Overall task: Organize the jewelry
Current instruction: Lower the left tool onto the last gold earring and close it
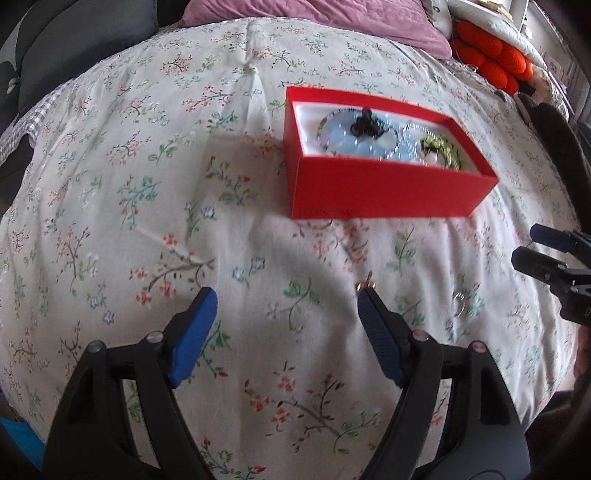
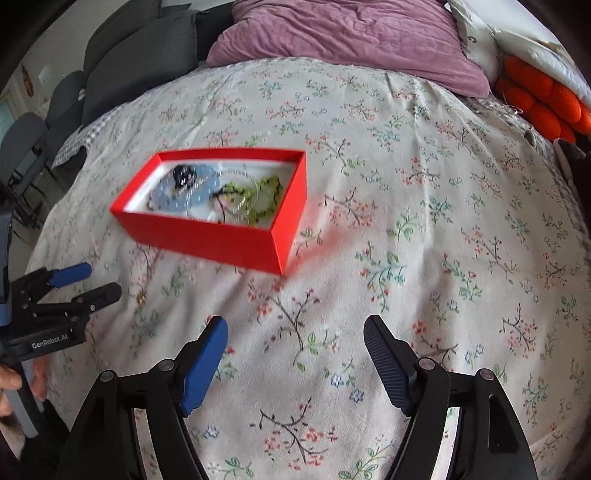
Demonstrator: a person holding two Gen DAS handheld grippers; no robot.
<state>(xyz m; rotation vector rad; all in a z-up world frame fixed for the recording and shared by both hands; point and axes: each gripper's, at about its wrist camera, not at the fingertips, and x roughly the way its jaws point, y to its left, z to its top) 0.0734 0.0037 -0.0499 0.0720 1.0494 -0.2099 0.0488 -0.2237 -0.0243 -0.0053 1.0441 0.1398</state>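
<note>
A red cardboard box (image 1: 384, 184), rectangular and open-topped with sharp edges and a white lining, is sitting on a bed (image 1: 147, 184) covered in a soft, faintly creased quilt printed with small flower sprigs. Inside the box, jewelry is lying in a loose heap: a pale blue beaded bracelet (image 1: 354, 142) curving in a ring, a dark beaded cluster (image 1: 365, 123) resting on it, a green beaded strand (image 2: 266, 195) at the right end and a thin silvery chain (image 2: 236, 199) tangling through. The left tongs (image 1: 286, 295), black plastic arms tipped with ribbed blue pads, are standing wide apart with nothing between them, hovering over the quilt on the near side of the box; a small gold earring (image 1: 365, 286) is lying on the fabric right at the tip of the right-hand pad, though contact cannot be judged. A silvery ring (image 1: 460, 301) is lying farther right on the quilt. The right tongs (image 2: 295, 328) are likewise gaping wide and empty above bare quilt, to the right of the box. A crumpled mauve pillow (image 2: 351, 33) and a knobbly orange cushion (image 2: 546, 107) are lying at the far end.
</note>
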